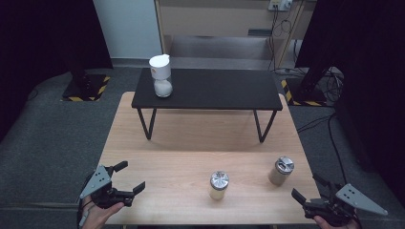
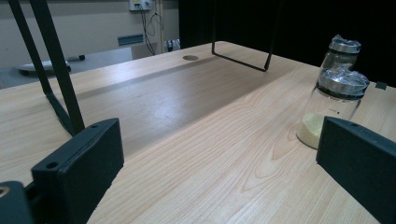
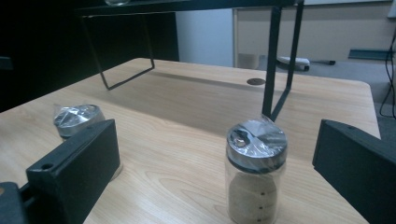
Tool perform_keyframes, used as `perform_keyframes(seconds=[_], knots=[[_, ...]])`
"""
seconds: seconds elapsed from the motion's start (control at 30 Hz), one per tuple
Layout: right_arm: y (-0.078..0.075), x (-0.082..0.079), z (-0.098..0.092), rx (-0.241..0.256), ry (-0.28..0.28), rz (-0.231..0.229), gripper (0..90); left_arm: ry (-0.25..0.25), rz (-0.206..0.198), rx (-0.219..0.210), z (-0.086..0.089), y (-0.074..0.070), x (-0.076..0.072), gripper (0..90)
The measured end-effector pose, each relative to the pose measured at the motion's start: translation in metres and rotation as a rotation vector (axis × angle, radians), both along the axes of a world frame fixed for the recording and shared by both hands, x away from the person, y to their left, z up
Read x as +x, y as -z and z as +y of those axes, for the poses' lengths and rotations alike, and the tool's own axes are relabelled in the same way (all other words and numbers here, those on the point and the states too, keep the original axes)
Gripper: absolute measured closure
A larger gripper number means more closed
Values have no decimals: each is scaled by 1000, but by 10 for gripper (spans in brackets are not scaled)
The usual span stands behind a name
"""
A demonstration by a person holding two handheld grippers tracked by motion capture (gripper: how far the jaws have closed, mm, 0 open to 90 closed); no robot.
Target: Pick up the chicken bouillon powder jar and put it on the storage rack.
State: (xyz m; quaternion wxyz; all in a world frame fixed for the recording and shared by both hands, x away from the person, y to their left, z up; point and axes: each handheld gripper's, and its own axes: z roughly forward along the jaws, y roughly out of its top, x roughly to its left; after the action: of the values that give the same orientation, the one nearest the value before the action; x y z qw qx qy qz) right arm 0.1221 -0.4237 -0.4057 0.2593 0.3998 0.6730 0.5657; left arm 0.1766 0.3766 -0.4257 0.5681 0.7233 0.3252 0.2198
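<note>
Between both spread grippers — two jars (image 1: 219, 185), black shelf (image 1: 207, 89) behind.

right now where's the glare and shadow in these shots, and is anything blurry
High view: the black shelf casts a soft shadow on the wooden table; the room's edges are dark. Left gripper view: a pale sheen lies on the wood, and the near jaws look soft. Right gripper view: the wrapped lid of the near jar catches glare, and the far jar is slightly blurred.

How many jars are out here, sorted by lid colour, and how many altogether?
Silver-lidded jars on the wooden table: 2, the middle jar and the right-hand jar.
White-lidded jar on the black shelf: 1.
Total: 3 jars.
</note>
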Motion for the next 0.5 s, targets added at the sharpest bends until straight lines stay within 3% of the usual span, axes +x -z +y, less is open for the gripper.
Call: perform_keyframes(seconds=[0.5], knots=[[-34, 17, 7, -39, -99, -12, 13, -7, 1, 0, 0, 1, 0, 0]])
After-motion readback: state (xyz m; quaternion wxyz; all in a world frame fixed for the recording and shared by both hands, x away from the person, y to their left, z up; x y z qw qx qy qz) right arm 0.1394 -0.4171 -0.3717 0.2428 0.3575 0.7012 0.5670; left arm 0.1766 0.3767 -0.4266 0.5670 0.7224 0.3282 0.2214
